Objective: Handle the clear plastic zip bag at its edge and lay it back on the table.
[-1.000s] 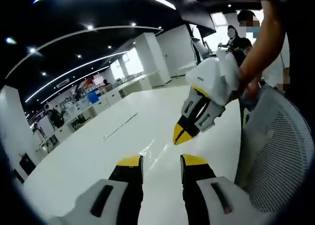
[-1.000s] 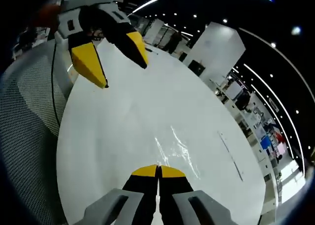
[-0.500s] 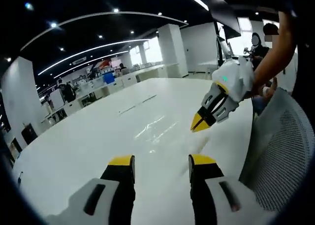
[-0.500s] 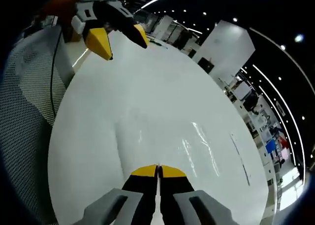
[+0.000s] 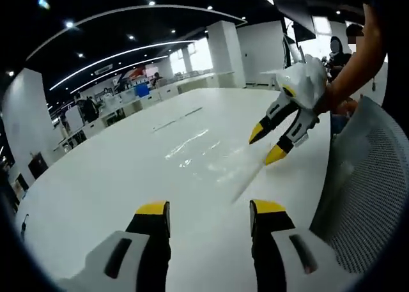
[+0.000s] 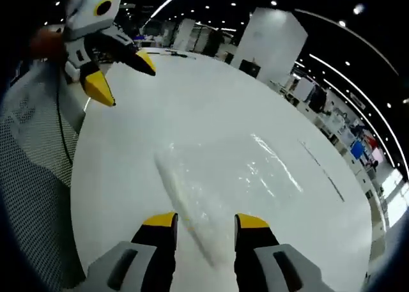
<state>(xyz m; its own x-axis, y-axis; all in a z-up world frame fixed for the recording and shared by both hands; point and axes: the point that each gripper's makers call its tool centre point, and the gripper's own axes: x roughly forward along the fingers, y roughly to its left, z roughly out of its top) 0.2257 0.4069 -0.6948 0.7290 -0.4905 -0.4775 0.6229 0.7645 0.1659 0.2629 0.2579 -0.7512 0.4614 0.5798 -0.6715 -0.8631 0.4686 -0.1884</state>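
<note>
Right gripper view: R gripper [image 6: 204, 223] has its yellow-tipped jaws spread apart w/ nothing between them. 0.5 s ago and 1.0 s ago they were pressed tight together. So the release has just happened.

Bag: clear plastic zip bag [image 6: 220, 177] lies flat on the white table [image 6: 128, 196], just ahead of the R jaws. Its near edge runs as a faint diagonal ridge from between the jaw tips up toward the L. Glints mark its film; exact outline hard to trace.

Left gripper view: L gripper [image 5: 208, 209] jaws parted, holding nothing, hovering over the table [image 5: 96, 190]. Same gap as 0.5 s ago. Bag [image 5: 208, 158] shows as shiny streaks past the jaw tips, its edge a thin line running toward the R gripper [image 5: 276, 142].

R gripper seen from L: jaws now split, one tip above the other; 0.5 s ago they made a single closed point. It sits just beside the bag's far edge; touching or not, can't tell.

L gripper seen from R: L gripper [image 6: 123, 75] at upper L, jaws apart, well clear of the bag.

Surroundings: mesh chair back [image 5: 370, 196] beside the table edge; open-plan office w/ ceiling light strips behind.

Task meaning: bag looks let go and resting on the table, so the lay-down part seems done; prob. only pulling both grippers away remains.
</note>
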